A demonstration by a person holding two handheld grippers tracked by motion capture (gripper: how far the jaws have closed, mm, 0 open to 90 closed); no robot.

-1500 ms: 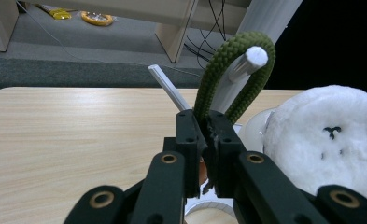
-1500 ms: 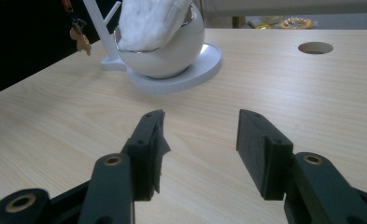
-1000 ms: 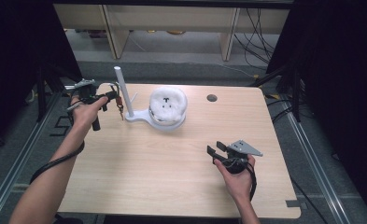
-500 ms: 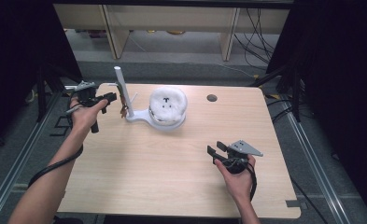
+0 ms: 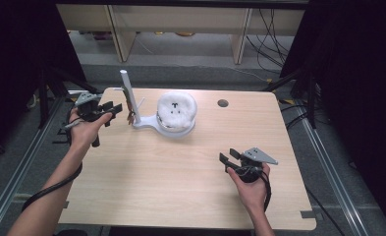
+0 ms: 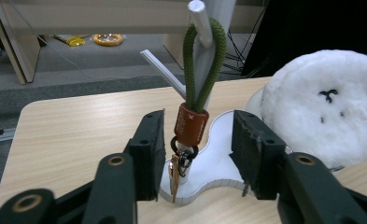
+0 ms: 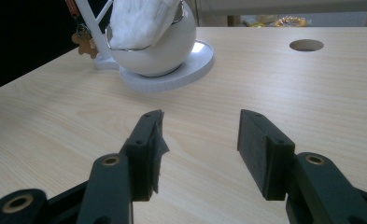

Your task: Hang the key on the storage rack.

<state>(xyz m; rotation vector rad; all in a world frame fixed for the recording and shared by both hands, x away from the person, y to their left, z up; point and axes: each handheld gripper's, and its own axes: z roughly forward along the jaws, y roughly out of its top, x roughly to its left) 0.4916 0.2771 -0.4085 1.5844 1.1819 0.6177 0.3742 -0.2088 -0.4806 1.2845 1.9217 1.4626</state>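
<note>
A white stand (image 5: 146,124) with an upright post (image 5: 128,93) sits at the table's back left. From its peg hangs a keychain (image 6: 190,123): a green cord loop, an orange band and a small charm, also visible as the keychain (image 5: 130,116). A fluffy white ball (image 5: 177,110) with a small black mark rests in the stand's bowl (image 7: 160,53). My left gripper (image 5: 113,108) is open just left of the post. Its jaws flank the keychain (image 6: 199,140) without touching it. My right gripper (image 5: 228,158) rests open over bare table (image 7: 202,135), holding nothing.
A round cable hole (image 5: 223,103) is in the wooden table (image 5: 171,187) behind the ball. Shelving and cables stand on the floor beyond the far edge. Metal rails run along both sides of the table.
My left gripper has drawn back slightly to the left and down from the post. The keychain stays hanging on its peg. The right gripper has not moved.
</note>
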